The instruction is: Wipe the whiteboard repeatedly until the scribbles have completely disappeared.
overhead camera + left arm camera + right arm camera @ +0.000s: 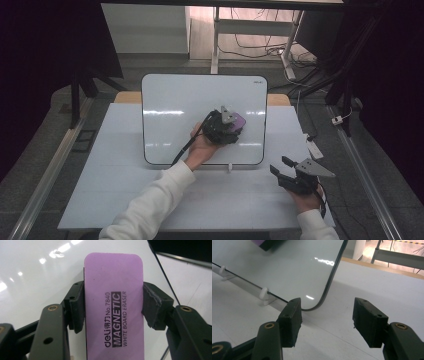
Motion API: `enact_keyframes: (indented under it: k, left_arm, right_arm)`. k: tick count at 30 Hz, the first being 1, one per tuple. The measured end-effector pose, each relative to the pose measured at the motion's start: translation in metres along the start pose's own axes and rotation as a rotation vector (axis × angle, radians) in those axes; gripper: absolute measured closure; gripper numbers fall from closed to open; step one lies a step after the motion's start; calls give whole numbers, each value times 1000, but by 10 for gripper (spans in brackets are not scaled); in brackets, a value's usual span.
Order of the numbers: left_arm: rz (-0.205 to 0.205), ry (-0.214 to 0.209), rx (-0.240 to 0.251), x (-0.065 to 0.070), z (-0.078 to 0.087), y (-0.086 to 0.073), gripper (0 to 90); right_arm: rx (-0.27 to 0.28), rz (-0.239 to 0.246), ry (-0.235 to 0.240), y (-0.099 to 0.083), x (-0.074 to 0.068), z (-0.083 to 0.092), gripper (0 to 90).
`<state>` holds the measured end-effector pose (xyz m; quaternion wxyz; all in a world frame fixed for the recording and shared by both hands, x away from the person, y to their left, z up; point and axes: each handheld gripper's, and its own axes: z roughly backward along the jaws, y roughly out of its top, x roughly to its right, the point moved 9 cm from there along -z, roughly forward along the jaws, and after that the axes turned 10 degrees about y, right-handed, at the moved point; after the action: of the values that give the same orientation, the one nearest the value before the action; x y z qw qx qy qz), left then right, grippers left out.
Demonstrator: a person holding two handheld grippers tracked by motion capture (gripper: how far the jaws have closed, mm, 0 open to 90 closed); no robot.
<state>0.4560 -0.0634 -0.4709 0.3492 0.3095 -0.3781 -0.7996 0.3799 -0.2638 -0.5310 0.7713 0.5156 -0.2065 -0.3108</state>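
Note:
A purple magnetic whiteboard eraser (113, 305) (239, 120) lies flat against the whiteboard (180, 110) (32, 277) (287, 267). My left gripper (227, 125) (113, 306) is shut on it, both pads pressing its long sides, over the board's right half. My right gripper (280, 167) (327, 320) stands open above the white table (240, 200) (352, 292), right of the board's lower right corner, nothing between its fingers. A corner of the eraser (265, 243) shows at the top of the right gripper view.
The board rests on small white clips (230, 168) (263, 293) along its lower edge. A white power strip (314, 148) lies by the table's right edge. A white desk frame (250, 25) and cables stand beyond the table.

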Motion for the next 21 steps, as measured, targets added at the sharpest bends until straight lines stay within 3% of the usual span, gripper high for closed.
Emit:
enact_keyframes:
  k: [3, 9, 12, 14, 16, 21]
  left_arm:
    - [48, -19, -7, -13, 6, -3, 413]
    - [107, 83, 4, -70, 30, -15, 413]
    - [151, 108, 11, -91, 40, -23, 413]
    - [168, 104, 17, -92, 41, -25, 413]
    - [147, 127, 16, -87, 38, -24, 413]
    - [111, 58, 21, -46, 19, -13, 413]
  right_arm:
    - [1, -5, -2, 0, 1, 1, 403]
    - [0, -2, -4, -1, 1, 2, 403]
    - [2, -1, -6, 0, 0, 2, 403]
    - [1, -1, -6, 0, 0, 2, 403]
    - [-2, -1, -6, -1, 0, 0, 403]
    - [-4, 4, -2, 0, -1, -1, 403]
